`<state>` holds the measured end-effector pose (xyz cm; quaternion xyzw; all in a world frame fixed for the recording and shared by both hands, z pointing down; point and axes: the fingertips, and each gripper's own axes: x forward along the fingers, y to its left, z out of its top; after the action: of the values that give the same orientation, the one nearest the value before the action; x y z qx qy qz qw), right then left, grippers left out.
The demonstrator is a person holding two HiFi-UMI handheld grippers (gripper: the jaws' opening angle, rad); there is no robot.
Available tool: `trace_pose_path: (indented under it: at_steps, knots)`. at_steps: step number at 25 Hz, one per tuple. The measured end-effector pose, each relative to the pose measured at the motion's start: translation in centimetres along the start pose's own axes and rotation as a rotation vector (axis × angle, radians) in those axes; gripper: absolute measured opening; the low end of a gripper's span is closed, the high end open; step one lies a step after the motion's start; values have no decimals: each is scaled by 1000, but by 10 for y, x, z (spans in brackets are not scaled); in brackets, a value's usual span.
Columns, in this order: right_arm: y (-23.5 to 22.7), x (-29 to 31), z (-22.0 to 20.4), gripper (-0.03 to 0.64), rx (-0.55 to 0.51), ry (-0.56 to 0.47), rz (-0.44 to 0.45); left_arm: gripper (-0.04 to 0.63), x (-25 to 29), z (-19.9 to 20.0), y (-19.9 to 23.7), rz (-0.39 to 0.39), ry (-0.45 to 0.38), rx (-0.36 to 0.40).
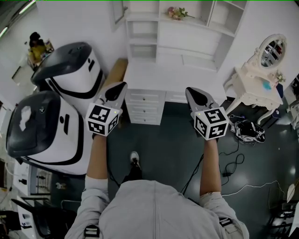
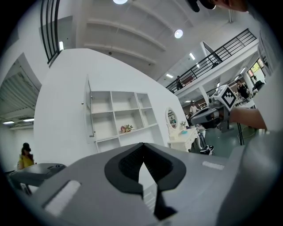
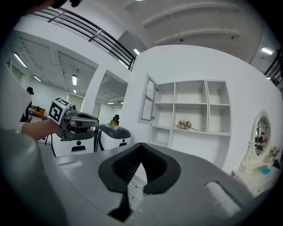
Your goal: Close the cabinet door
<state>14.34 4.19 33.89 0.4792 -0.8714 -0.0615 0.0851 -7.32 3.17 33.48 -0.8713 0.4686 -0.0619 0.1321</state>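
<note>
The white cabinet door stands swung open at the upper left of the white shelf unit; it also shows as the door in the left gripper view and the door in the right gripper view. My left gripper is held level in front of the desk, well short of the door, its jaws shut and empty. My right gripper hangs level beside it, jaws together with nothing between them.
A white desk with drawers stands under the shelves. Two big white-and-black machines crowd the left. A vanity table with mirror is at right, with shoes and cables on the dark floor.
</note>
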Motion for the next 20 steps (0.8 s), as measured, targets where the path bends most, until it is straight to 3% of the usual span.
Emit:
trace_pose_path:
  at_steps: [11, 20]
  knots:
    - [-33, 130, 27, 2, 11, -5, -45, 17, 90, -15, 127, -24, -40, -6]
    - [-33, 217, 49, 2, 28, -15, -54, 17, 128, -26, 208, -43, -49, -4]
